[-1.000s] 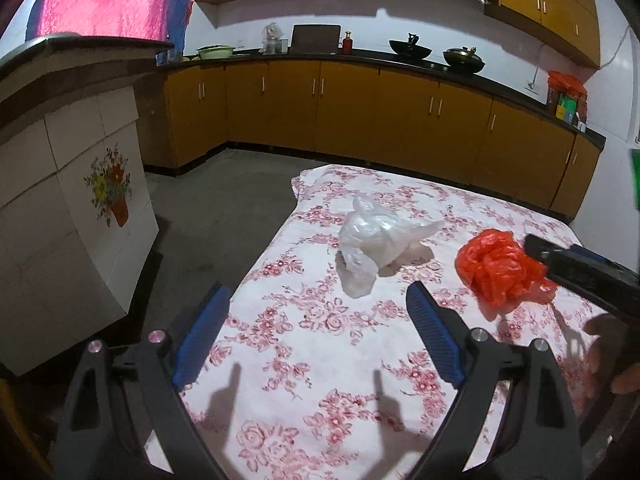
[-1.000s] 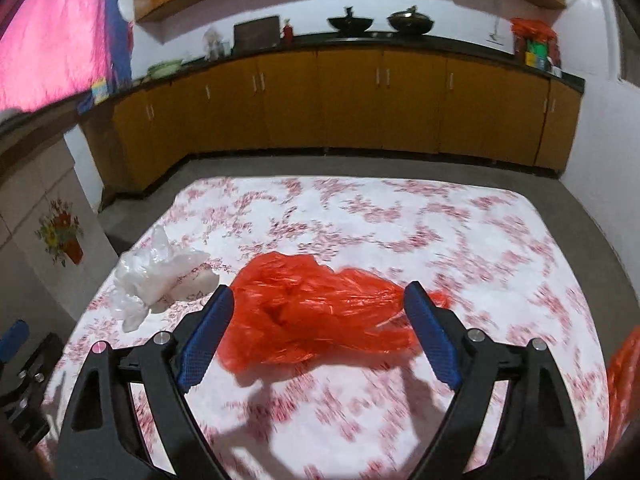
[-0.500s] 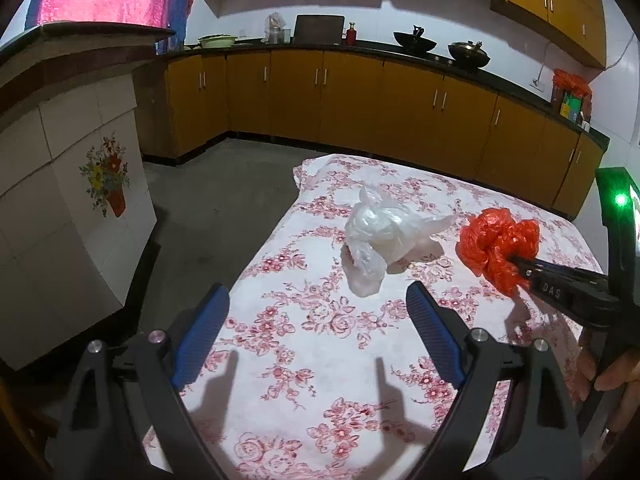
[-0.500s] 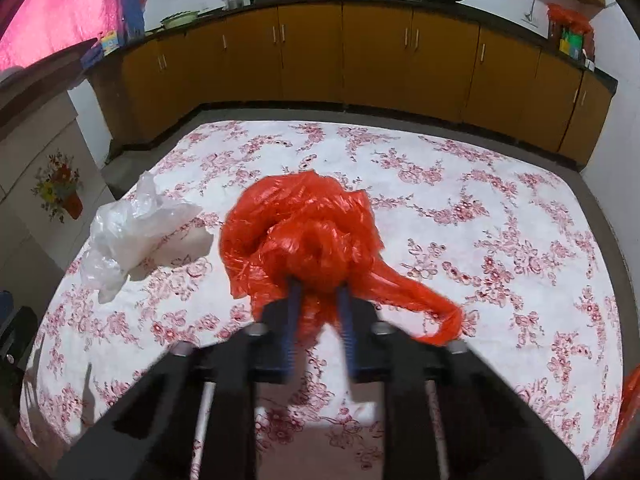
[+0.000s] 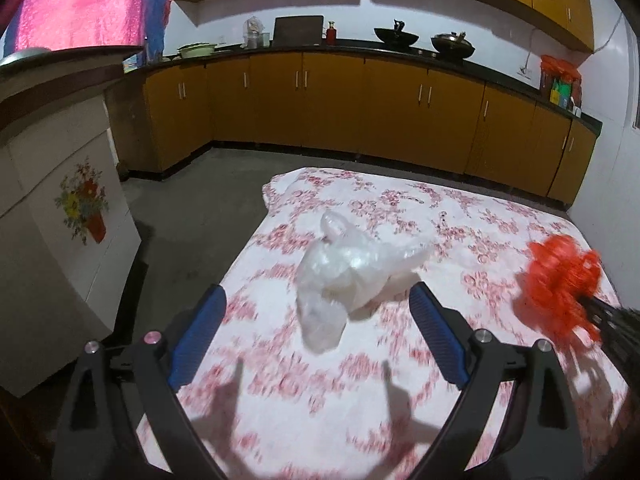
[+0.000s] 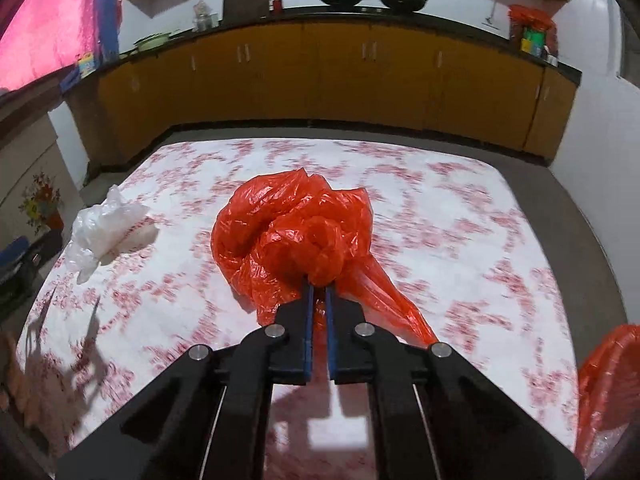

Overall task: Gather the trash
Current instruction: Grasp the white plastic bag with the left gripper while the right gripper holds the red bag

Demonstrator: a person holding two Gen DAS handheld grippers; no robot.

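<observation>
Collecting trash, first piece in hand: right tongs (image 6: 318,294) clamping together on a gathered knot of the red plastic bag (image 6: 294,236), bulk of it bunching just ahead of the tips, a loose tail trailing down to the right toward the floral cloth (image 6: 460,208) on the counter

Left tongs (image 5: 316,334) standing wide apart, gripping nothing, pointing down at the white plastic bag (image 5: 344,276); that bag lying crumpled on the cloth just ahead of and between the two blue pads (image 5: 200,334), touching neither as far as showing

Judging next: carrying the red bag off to a bin, possibly the red-rimmed thing (image 6: 608,392) at far lower right of the right tongs, though not identifiable; easing left tongs forward and down until straddling the white bag, then pinching a thick fold, since thin film likely slipping
</observation>
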